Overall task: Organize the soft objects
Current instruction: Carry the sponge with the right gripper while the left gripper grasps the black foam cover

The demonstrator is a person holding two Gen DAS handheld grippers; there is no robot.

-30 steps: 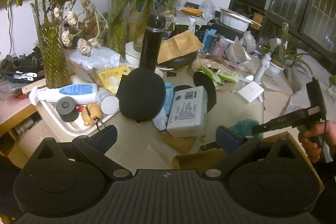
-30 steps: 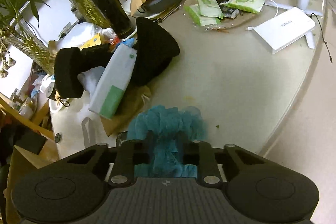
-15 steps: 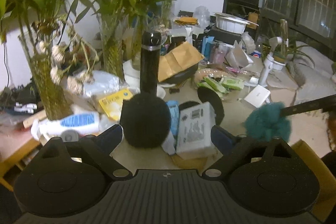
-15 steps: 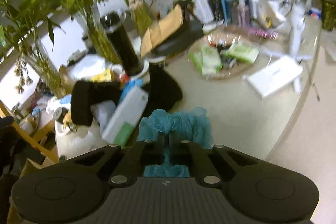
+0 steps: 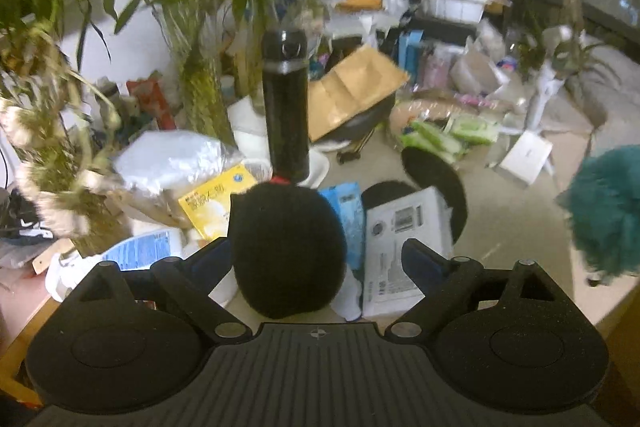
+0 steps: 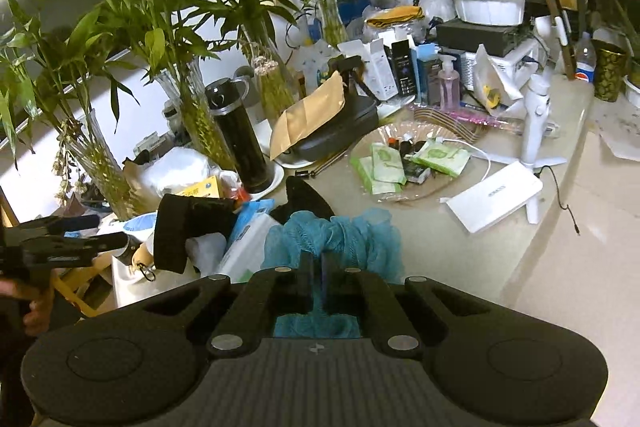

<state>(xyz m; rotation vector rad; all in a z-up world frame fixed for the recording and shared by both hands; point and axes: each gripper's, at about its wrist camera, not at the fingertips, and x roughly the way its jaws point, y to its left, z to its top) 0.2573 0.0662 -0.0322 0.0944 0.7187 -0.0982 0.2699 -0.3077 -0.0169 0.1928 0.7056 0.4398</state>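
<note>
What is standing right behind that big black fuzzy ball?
Behind the black fuzzy ball stands a tall black flask on a white saucer. The ball covers the flask's foot.

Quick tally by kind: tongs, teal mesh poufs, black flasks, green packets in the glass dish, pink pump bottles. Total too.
Tongs: 2 (left tongs, right tongs)
Teal mesh pouf: 1
Black flask: 1
Green packets in the glass dish: 3
Pink pump bottle: 1
Total: 8
</note>
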